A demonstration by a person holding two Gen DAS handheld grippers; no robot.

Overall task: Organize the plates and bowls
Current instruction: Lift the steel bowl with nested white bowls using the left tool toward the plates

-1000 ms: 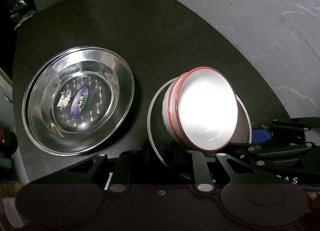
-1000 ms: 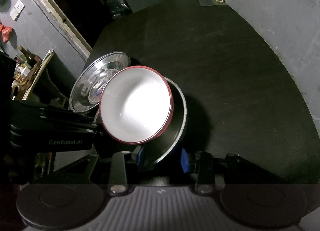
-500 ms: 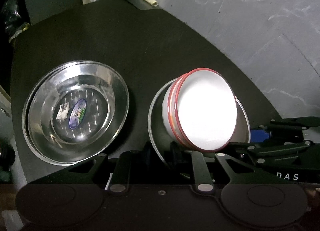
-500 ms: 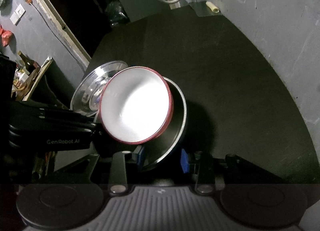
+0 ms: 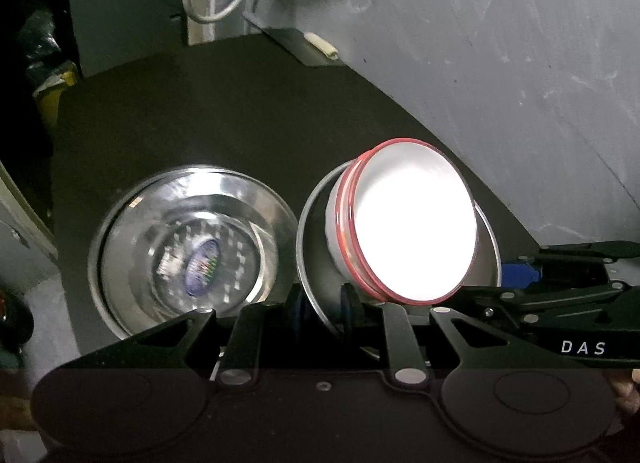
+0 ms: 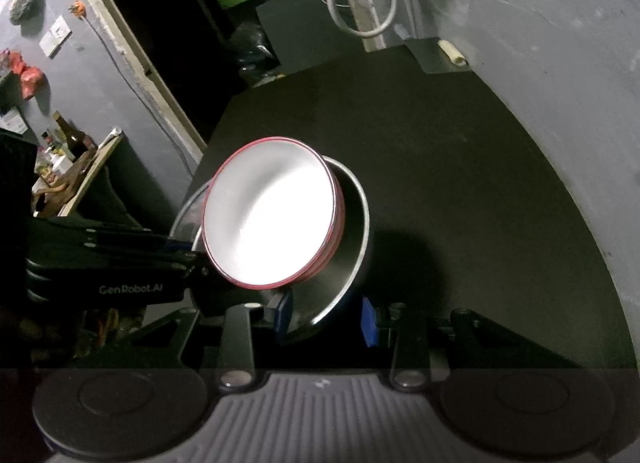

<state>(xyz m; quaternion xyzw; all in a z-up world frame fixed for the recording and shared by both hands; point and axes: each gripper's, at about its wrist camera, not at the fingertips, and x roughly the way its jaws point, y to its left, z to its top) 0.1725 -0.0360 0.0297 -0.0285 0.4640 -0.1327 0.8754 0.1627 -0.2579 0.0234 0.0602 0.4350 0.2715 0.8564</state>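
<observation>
- Left wrist view: the left hand-held gripper [image 5: 322,309] has its two fingers close together on the near rim of a metal plate [image 5: 316,223]. The blue pads are mostly hidden behind the black frame, so the exact contact is hard to see, but the rim passes between them.
- On this plate sit the stacked bowls [image 5: 412,223], white inside with red rims. They are tilted and face the camera. The light is so strong on the inside that no detail shows, and I cannot count how many bowls there are.
- The right hand-held gripper [image 5: 520,273] enters from the right edge; only one blue pad shows behind the plate's far rim, the rest is cut off.
- To the left, a stack of steel plates [image 5: 188,251] lies on the black bench [image 5: 240,111], just beside the held plate. It is blurred, and its sticker is not readable.
- Right wrist view: the right hand-held gripper [image 6: 326,317] holds the near rim of the same metal plate [image 6: 356,223]. The left blue pad touches the rim; the right pad stands a little apart from the rim's edge, so the grip is hard to judge fully.
- The stacked bowls [image 6: 272,219] cover most of the plate, again overexposed.
- The left hand-held gripper [image 6: 188,249] comes from the left, its tip hidden behind the bowls.
- The steel plates are not visible here. The bench [image 6: 460,183] is dark, and the shelf at the left is unclear.
</observation>
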